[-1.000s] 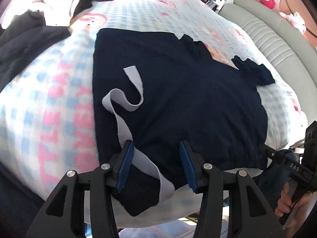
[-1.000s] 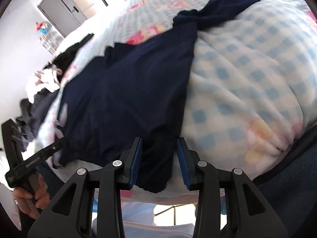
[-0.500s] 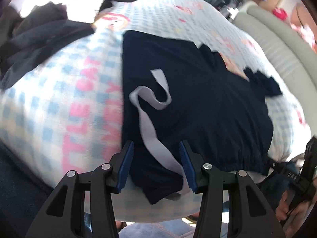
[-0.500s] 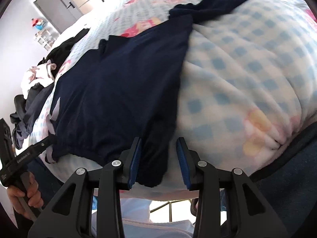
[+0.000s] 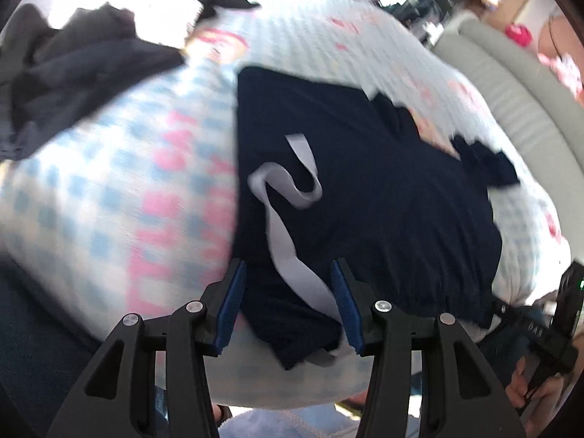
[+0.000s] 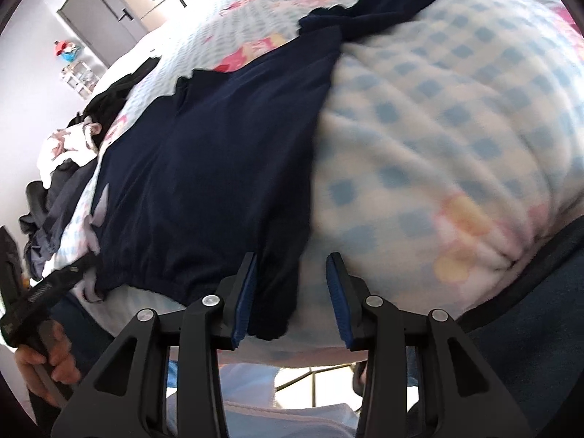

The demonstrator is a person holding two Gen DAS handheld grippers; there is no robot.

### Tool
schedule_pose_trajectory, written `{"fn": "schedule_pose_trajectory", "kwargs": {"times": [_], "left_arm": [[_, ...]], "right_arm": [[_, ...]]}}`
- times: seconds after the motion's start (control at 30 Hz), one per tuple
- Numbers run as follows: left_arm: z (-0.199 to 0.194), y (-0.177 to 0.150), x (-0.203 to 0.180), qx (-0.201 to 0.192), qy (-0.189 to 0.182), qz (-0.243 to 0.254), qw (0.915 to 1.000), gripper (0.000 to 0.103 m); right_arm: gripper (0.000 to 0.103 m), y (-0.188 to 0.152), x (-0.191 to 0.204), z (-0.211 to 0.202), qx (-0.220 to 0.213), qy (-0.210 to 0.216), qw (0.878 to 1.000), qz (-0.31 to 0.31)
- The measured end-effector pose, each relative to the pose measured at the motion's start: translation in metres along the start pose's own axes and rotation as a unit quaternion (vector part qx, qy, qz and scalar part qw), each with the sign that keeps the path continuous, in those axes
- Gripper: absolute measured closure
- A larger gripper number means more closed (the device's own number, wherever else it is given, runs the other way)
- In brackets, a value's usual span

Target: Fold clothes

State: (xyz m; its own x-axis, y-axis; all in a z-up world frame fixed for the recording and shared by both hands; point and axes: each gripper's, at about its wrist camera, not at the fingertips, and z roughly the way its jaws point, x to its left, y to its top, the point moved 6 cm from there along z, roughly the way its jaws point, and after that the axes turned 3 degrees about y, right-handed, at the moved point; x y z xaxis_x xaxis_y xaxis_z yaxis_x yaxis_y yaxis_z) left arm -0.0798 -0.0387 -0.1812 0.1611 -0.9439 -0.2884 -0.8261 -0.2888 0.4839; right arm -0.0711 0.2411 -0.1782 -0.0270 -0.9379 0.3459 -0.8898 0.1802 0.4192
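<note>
A navy garment [image 5: 383, 189] lies spread flat on a blue-checked blanket [image 5: 91, 200], with a white drawstring ribbon [image 5: 288, 219] curling over it. Its gathered hem hangs over the near bed edge. My left gripper [image 5: 288, 303] is open, its jaws straddling the hem's left corner and the ribbon. In the right wrist view the same garment [image 6: 219, 168] fills the middle. My right gripper [image 6: 290, 295] is open around the hem's right corner [image 6: 277, 303]. Each gripper shows at the edge of the other's view.
A pile of dark and white clothes [image 5: 73, 54] sits at the far left of the bed, also seen in the right wrist view [image 6: 69, 153]. A grey padded headboard [image 5: 511, 84] runs along the right. A grey cabinet [image 6: 98, 18] stands beyond the bed.
Both grippers have shifted along the near hem: the left one moved so its jaws enclose the ribbon and corner, the right one slid so the hem corner sits by its left jaw. Both stay open.
</note>
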Motion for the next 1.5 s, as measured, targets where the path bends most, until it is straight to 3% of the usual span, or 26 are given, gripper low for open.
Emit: {"fn": "schedule_pose_trajectory", "kwargs": {"times": [0.03, 0.17, 0.3, 0.37, 0.5, 0.6, 0.73, 0.87, 0.97, 1.03, 1.1, 1.17, 1.27, 1.4, 1.47, 1.5], "left_arm": [[-0.006, 0.003, 0.004, -0.011, -0.004, -0.008, 0.9999, 0.053], [-0.004, 0.000, 0.007, 0.012, -0.048, -0.021, 0.9986, 0.053], [0.010, -0.008, 0.008, 0.033, 0.010, 0.007, 0.9994, 0.053], [0.006, -0.003, 0.013, 0.024, 0.004, -0.012, 0.9996, 0.053], [-0.014, 0.008, 0.021, -0.038, -0.004, -0.026, 0.9989, 0.053], [-0.006, 0.004, 0.010, -0.011, -0.039, -0.017, 0.9990, 0.053], [0.010, -0.003, 0.007, 0.008, 0.020, 0.022, 0.9995, 0.053], [-0.001, 0.003, 0.029, -0.011, 0.044, -0.012, 0.9989, 0.053], [-0.006, 0.008, 0.046, -0.014, -0.006, -0.067, 0.9977, 0.053], [-0.008, 0.007, 0.048, -0.007, -0.035, -0.077, 0.9964, 0.053], [-0.001, 0.001, 0.042, 0.011, -0.026, -0.057, 0.9980, 0.053], [0.015, 0.007, 0.032, 0.018, 0.010, -0.038, 0.9990, 0.053], [0.012, 0.011, 0.038, 0.004, 0.046, -0.041, 0.9981, 0.054], [0.005, 0.005, 0.032, 0.014, -0.012, -0.054, 0.9984, 0.053], [0.007, 0.001, 0.020, 0.023, -0.018, -0.027, 0.9992, 0.053], [0.006, -0.001, 0.016, 0.024, 0.001, -0.009, 0.9997, 0.053]], "right_arm": [[0.062, 0.001, 0.001, -0.002, -0.006, 0.001, 1.000, -0.002], [0.062, 0.005, 0.008, -0.008, -0.018, 0.013, 1.000, -0.013], [0.062, -0.001, 0.006, -0.002, 0.004, -0.009, 1.000, -0.019], [0.062, -0.001, 0.004, 0.000, 0.005, -0.019, 1.000, -0.014], [0.061, 0.007, 0.010, -0.009, -0.020, -0.057, 0.998, -0.034], [0.061, 0.010, 0.025, -0.011, -0.027, -0.039, 0.997, -0.058], [0.061, 0.000, 0.025, 0.000, -0.002, -0.045, 0.997, -0.063], [0.060, -0.001, 0.007, -0.001, 0.000, -0.042, 0.998, -0.038], [0.058, 0.004, -0.001, -0.015, -0.019, -0.020, 1.000, -0.015], [0.055, 0.009, 0.001, -0.021, -0.032, 0.010, 0.999, -0.009], [0.055, 0.008, 0.005, -0.014, -0.020, 0.009, 1.000, -0.015], [0.055, 0.004, 0.006, -0.005, -0.002, -0.007, 1.000, -0.019], [0.056, 0.000, -0.001, -0.002, 0.006, -0.015, 1.000, -0.008], [0.054, -0.001, -0.009, -0.015, -0.005, -0.002, 1.000, 0.016], [0.054, -0.001, -0.006, -0.014, -0.006, -0.001, 1.000, 0.011], [0.054, 0.000, -0.007, -0.013, -0.006, -0.003, 1.000, 0.010]]}}
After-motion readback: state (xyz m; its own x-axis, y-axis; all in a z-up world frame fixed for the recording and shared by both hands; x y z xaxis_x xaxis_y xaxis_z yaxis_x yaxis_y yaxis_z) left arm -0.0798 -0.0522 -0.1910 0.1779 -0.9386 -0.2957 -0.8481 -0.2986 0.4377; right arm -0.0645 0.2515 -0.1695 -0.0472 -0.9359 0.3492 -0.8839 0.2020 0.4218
